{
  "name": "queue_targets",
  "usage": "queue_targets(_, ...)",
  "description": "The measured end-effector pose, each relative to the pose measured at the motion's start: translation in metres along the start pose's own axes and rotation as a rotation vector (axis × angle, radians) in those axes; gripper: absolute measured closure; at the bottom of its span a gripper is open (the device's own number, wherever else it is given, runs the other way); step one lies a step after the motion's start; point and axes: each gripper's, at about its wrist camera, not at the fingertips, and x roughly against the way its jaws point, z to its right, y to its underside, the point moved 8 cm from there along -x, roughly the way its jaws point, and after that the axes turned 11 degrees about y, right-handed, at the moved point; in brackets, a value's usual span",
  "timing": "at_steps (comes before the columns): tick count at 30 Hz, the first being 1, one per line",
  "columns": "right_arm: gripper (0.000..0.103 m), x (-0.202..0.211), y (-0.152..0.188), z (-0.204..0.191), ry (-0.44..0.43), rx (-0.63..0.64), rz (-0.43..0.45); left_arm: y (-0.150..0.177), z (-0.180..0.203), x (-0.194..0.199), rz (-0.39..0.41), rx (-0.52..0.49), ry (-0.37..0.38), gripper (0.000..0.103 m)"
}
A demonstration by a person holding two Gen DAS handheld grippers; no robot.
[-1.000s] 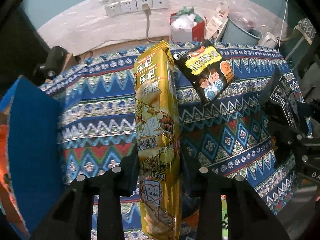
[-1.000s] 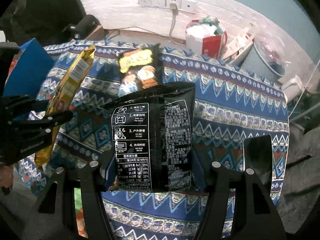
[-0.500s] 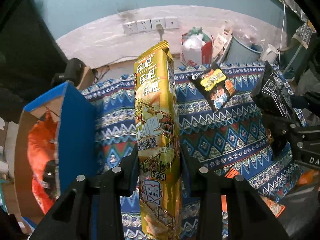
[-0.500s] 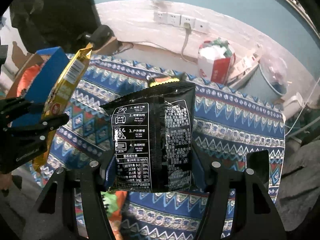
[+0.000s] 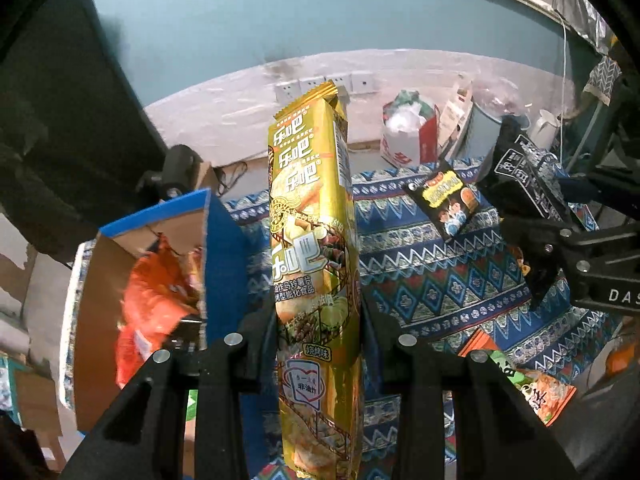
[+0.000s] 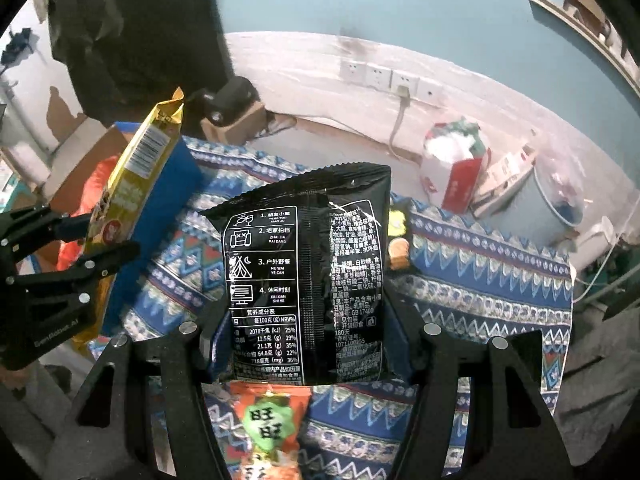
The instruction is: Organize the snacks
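My left gripper [image 5: 318, 320] is shut on a tall gold chip packet [image 5: 312, 220] and holds it upright above the patterned tablecloth [image 5: 432, 280]. The gold packet also shows at the left of the right wrist view [image 6: 132, 184]. My right gripper [image 6: 306, 344] is shut on a black snack bag [image 6: 304, 276], back label facing me; it appears in the left wrist view [image 5: 524, 176] at the right. A blue-sided cardboard box [image 5: 216, 264] holding an orange bag [image 5: 156, 296] stands to the left. A small black and yellow snack packet [image 5: 448, 204] lies on the cloth.
An orange and green snack bag [image 6: 268, 428] lies at the near table edge under the right gripper. More packets [image 5: 536, 388] lie at the near right. Behind the table are wall sockets [image 6: 384, 76], a red and white bag [image 6: 456, 168] and a grey bucket [image 6: 548, 204].
Both grippers have risen and pulled back with their packets. The blue box with the orange bag has come into fuller view at the left, and the table looks farther away.
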Motion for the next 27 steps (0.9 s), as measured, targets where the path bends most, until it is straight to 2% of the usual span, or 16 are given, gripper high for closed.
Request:
queue_targets(11, 0.04, 0.01, -0.028, -0.047, -0.052, 0.042, 0.036, 0.001, -0.034, 0.029, 0.058, 0.039, -0.044, 0.066)
queue_targets(27, 0.04, 0.004, -0.06, -0.118, -0.132, 0.097, 0.043, 0.026, -0.113, 0.052, 0.079, 0.157, -0.123, 0.066)
